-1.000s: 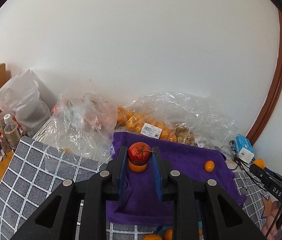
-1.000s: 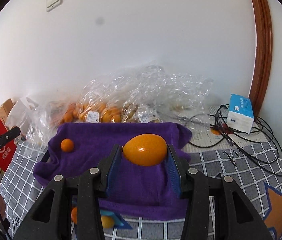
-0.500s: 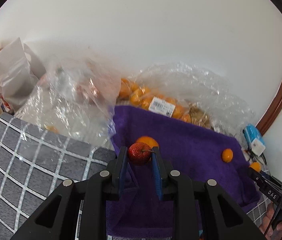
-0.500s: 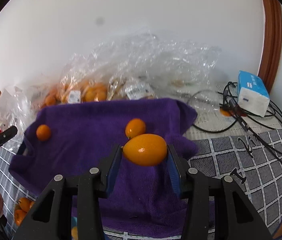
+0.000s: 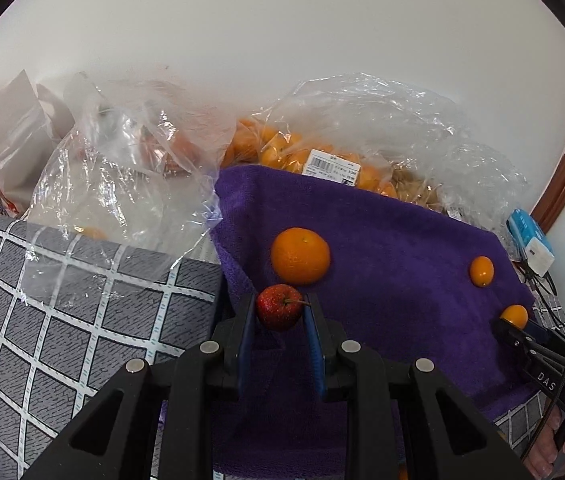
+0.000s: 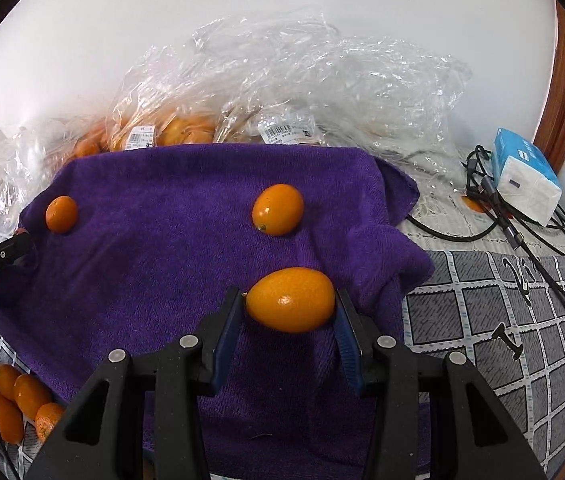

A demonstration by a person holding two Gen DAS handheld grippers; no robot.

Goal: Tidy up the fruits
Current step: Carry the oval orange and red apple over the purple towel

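Right gripper (image 6: 288, 300) had its jaws clamped endwise on the oval orange kumquat (image 6: 290, 299), long axis crosswise, above the purple towel (image 6: 142, 248); left gripper (image 5: 280, 314) pinched the small red fruit (image 5: 279, 306), lower centre.

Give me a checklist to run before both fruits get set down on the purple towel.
1. Left tongs hold the red fruit: ok.
2. Right tongs hold the oval orange fruit: ok.
3. Bare purple towel under the right tongs: ok.
4. Round orange lies just beyond the red fruit; contact on release: cannot tell.
5. Height of either fruit above the towel: cannot tell.
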